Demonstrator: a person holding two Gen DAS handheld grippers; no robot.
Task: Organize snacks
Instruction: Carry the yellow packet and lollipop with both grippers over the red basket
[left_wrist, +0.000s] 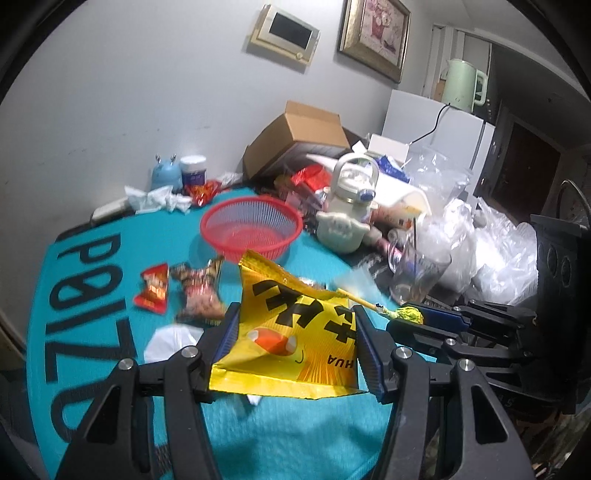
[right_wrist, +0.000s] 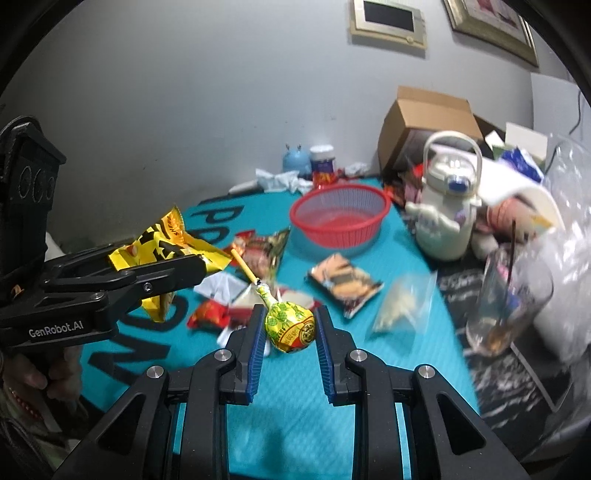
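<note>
A crinkled yellow snack bag (left_wrist: 291, 332) with bold black lettering and a candy-corn drawing is clamped by its sides, raised above a teal mat. A lollipop (right_wrist: 290, 326) in a yellow-green wrapper is pinched at its round head, its pale stick slanting up to the left. A round red mesh basket (right_wrist: 340, 218) stands upright and empty on the mat. In front of it lie loose packets: a small red one (left_wrist: 153, 290), a brown patterned one (left_wrist: 199, 291), and a flat orange-and-brown pouch (right_wrist: 345, 282).
</note>
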